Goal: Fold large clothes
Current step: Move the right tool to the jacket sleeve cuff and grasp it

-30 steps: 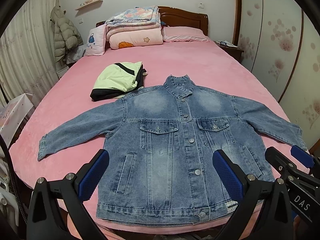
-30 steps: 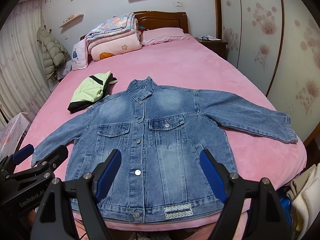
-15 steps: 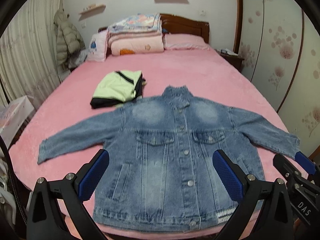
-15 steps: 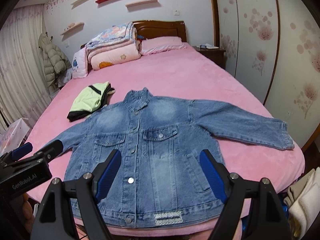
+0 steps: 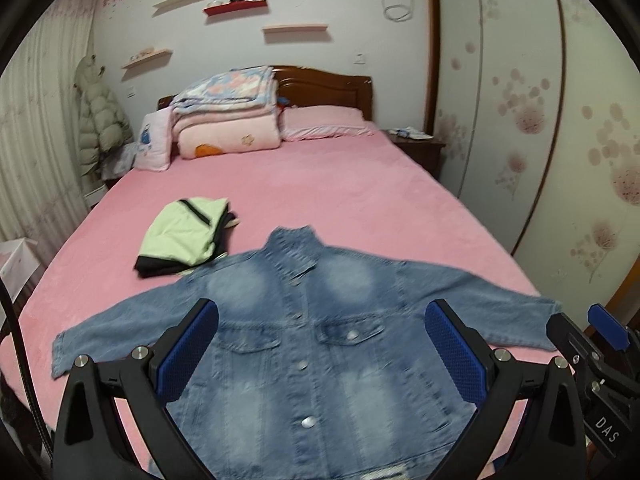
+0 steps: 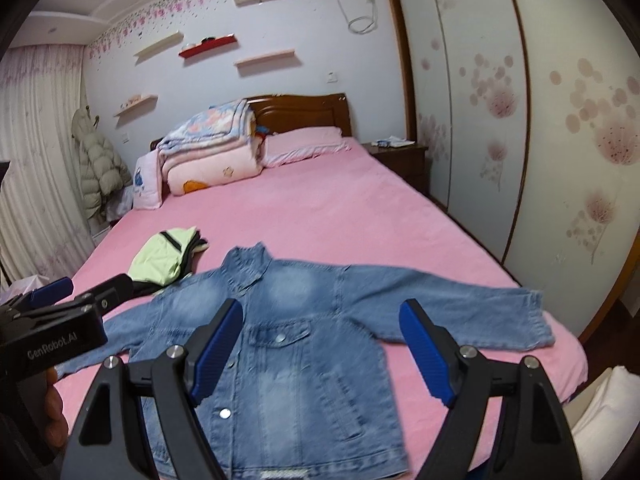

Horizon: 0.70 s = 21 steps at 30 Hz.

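Observation:
A blue denim jacket (image 5: 312,344) lies flat and buttoned, front up, sleeves spread, at the near end of the pink bed (image 5: 340,200). It also shows in the right wrist view (image 6: 296,344). My left gripper (image 5: 320,348) is open and empty, held above the jacket's chest. My right gripper (image 6: 322,344) is open and empty, also above the jacket. Each gripper shows at the edge of the other's view: the right one (image 5: 600,336) and the left one (image 6: 68,300).
A folded light-green and black garment (image 5: 184,236) lies on the bed left of the collar. Folded quilts (image 5: 228,120) and a pillow (image 5: 324,124) sit at the headboard. A nightstand (image 5: 416,148) and wardrobe doors (image 5: 540,128) stand at right.
Both grippers have risen and tilted up, away from the jacket; the jacket now sits lower in both views and more of the wall shows. The jacket has not moved.

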Available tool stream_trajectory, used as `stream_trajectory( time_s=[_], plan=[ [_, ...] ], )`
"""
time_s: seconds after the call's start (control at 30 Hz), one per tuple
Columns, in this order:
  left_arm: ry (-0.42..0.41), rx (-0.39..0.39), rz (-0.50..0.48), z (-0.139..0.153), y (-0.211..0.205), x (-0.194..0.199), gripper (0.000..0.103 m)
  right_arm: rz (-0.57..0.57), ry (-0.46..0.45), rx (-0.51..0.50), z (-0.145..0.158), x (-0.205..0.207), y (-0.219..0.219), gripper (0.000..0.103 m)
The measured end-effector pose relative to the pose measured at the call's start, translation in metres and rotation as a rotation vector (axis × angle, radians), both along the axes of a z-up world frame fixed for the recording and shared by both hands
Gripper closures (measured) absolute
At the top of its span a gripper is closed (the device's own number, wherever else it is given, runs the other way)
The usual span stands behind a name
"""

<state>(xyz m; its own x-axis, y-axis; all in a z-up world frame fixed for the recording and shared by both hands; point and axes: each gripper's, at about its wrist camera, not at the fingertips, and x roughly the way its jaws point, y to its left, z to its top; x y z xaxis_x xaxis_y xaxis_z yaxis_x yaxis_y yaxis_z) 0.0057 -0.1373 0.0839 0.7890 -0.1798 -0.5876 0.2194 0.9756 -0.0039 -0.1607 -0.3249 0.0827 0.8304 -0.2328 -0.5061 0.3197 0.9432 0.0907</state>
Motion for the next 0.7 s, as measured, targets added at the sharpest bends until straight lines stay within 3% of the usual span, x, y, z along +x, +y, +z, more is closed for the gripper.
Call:
stream_trajectory(
  time_s=[0.33, 0.5, 0.7],
  plan=[
    [-0.035, 0.017, -0.082, 0.007, -0.085, 0.037, 0.0, -0.155, -0.059, -0.016, 0.012, -0.007, -0.086, 0.022],
    [-0.041, 0.013, -0.125, -0.013, -0.13, 0.067, 0.0, -0.274, -0.017, 0.009, -0.015, -0.008, -0.144, 0.022],
    [-0.012, 0.019, -0.19, -0.068, -0.189, 0.103, 0.0, -0.415, 0.077, 0.089, -0.064, -0.019, -0.215, 0.022]
  ],
)
